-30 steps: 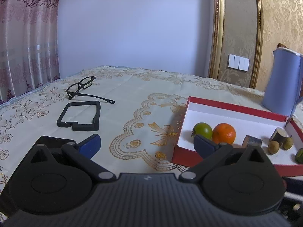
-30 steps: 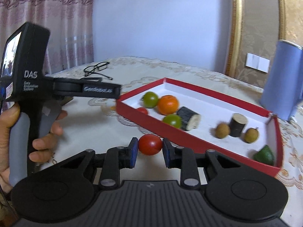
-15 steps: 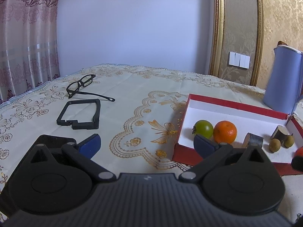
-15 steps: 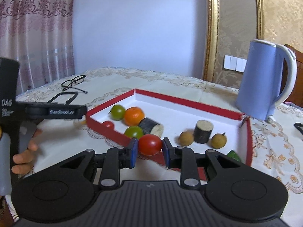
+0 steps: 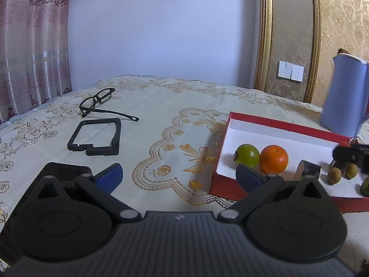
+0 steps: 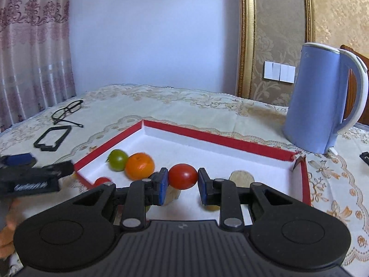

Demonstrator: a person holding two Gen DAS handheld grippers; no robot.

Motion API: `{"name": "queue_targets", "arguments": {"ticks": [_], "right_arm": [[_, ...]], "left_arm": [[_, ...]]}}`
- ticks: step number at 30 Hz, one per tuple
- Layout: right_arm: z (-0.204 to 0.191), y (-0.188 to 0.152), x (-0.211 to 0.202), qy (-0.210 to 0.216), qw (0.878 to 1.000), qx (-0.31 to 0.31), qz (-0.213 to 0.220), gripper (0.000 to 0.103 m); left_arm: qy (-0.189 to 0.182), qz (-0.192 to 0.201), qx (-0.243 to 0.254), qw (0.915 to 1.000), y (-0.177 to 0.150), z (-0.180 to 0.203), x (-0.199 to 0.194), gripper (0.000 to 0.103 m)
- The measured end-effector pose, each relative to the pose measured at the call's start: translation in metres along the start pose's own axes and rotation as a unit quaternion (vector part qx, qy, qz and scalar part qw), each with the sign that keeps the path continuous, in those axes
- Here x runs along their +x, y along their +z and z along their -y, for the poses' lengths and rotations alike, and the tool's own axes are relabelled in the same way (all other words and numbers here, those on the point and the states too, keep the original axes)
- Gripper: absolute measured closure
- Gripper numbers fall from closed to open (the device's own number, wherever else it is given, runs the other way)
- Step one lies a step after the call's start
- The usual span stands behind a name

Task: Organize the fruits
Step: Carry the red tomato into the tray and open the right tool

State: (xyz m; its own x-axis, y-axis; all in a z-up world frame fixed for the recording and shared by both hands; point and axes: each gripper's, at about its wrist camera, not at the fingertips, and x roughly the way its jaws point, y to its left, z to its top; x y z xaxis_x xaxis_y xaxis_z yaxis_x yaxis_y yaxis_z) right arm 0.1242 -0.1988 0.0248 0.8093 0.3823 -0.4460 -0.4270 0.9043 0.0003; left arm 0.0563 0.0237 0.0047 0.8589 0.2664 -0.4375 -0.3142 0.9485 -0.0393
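Observation:
My right gripper [image 6: 182, 183] is shut on a red tomato [image 6: 182, 179] and holds it above the inside of the red box [image 6: 207, 136]. The box holds a green tomato [image 6: 118, 159], an orange [image 6: 140, 165], a small red tomato [image 6: 102, 181] and a cut log piece [image 6: 242, 177] partly hidden behind my fingers. My left gripper [image 5: 178, 175] is open and empty over the tablecloth, left of the box [image 5: 276, 124]. There I see the green tomato [image 5: 247, 155], the orange [image 5: 274, 158], two small brown fruits [image 5: 334, 176] and the right gripper [image 5: 350, 153] at the far right.
A blue kettle [image 6: 320, 101] stands behind the box's right corner. Black glasses [image 5: 101, 102] and a black plastic frame [image 5: 96, 137] lie on the embroidered tablecloth at the left. The wall and a gold-framed panel are behind the table.
My right gripper has carried the red tomato forward from outside the box's front wall to above its inside. The left gripper has barely moved.

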Motion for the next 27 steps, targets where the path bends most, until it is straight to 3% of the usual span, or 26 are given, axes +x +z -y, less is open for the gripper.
{"name": "queue_targets", "arguments": {"ticks": [16, 27], "right_arm": [[0.020, 0.022, 0.057, -0.059, 0.997, 0.029, -0.036, 0.076], [0.031, 0.021, 0.064, -0.055, 0.996, 0.059, -0.047, 0.074]], "left_arm": [[-0.001, -0.003, 0.003, 1.0000, -0.001, 0.000, 0.000, 0.000], [0.001, -0.003, 0.005, 1.0000, -0.001, 0.001, 0.000, 0.000]]}}
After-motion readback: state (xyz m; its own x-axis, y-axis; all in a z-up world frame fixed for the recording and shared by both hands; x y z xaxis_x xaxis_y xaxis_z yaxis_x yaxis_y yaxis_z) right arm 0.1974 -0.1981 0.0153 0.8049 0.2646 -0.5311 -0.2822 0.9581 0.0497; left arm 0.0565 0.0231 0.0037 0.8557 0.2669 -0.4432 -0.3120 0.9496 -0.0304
